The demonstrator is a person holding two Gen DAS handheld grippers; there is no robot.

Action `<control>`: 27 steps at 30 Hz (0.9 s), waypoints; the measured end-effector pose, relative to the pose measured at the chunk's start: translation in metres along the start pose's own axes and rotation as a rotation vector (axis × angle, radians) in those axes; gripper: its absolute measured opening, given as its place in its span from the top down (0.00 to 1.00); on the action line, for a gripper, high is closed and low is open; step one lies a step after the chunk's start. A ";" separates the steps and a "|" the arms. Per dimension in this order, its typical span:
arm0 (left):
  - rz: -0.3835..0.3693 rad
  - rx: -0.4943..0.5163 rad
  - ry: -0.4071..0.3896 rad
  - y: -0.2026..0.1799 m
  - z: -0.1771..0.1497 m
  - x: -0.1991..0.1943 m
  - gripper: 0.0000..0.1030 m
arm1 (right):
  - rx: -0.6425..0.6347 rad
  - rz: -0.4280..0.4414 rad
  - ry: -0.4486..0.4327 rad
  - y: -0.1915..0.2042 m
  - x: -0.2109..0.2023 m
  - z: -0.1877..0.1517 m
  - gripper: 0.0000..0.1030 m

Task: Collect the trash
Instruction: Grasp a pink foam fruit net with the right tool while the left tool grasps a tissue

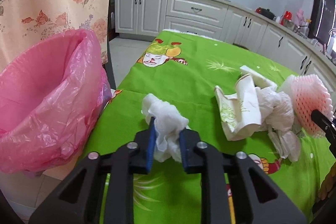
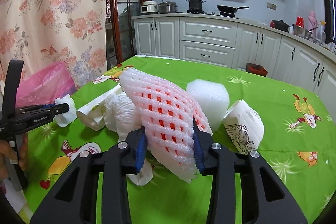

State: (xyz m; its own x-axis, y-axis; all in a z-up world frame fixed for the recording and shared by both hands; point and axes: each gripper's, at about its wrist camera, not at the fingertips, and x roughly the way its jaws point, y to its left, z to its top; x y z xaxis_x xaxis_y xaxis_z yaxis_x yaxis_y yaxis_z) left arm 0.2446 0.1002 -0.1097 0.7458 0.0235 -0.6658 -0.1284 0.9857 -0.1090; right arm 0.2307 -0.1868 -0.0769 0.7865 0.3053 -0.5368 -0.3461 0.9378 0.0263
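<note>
A tissue (image 1: 166,119) is being pinched by the left gripper (image 1: 167,131), a foam net (image 2: 168,119) by the right gripper (image 2: 169,140); both likely need carrying left to the pink bin bag (image 1: 46,98).

My right gripper (image 2: 169,135) clamped the pink-and-white foam mesh fruit sleeve (image 2: 166,117) over the green cartoon-print tablecloth (image 2: 273,102). Beside it lay a white foam block (image 2: 209,98), a printed paper cup (image 2: 244,127) and a crumpled white plastic bag (image 2: 120,112); my left gripper (image 2: 65,108) pinched a white tissue wad (image 2: 67,112).

Soft crumpled white tissue (image 1: 166,119), springy pink foam netting (image 2: 168,117), a thin glossy pink plastic bag (image 1: 48,98) and creased paper cups (image 1: 239,106) sit on the counter's matt green cloth (image 1: 189,81).
</note>
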 end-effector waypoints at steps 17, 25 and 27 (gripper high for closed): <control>-0.059 0.087 -0.145 -0.040 -0.042 -0.067 0.84 | 0.049 0.049 -0.036 -0.004 -0.056 -0.025 0.65; -0.122 0.096 -0.230 -0.057 -0.062 -0.100 0.84 | 0.024 0.088 -0.042 0.016 -0.066 -0.035 0.65; -0.118 0.115 -0.256 -0.061 -0.066 -0.109 0.84 | 0.013 0.099 -0.049 0.023 -0.069 -0.036 0.65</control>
State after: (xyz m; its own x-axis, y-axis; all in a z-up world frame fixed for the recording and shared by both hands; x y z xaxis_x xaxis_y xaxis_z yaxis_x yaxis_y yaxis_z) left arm 0.1280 0.0260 -0.0793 0.8938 -0.0651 -0.4438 0.0325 0.9962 -0.0807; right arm 0.1507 -0.1924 -0.0694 0.7734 0.4036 -0.4888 -0.4166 0.9048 0.0880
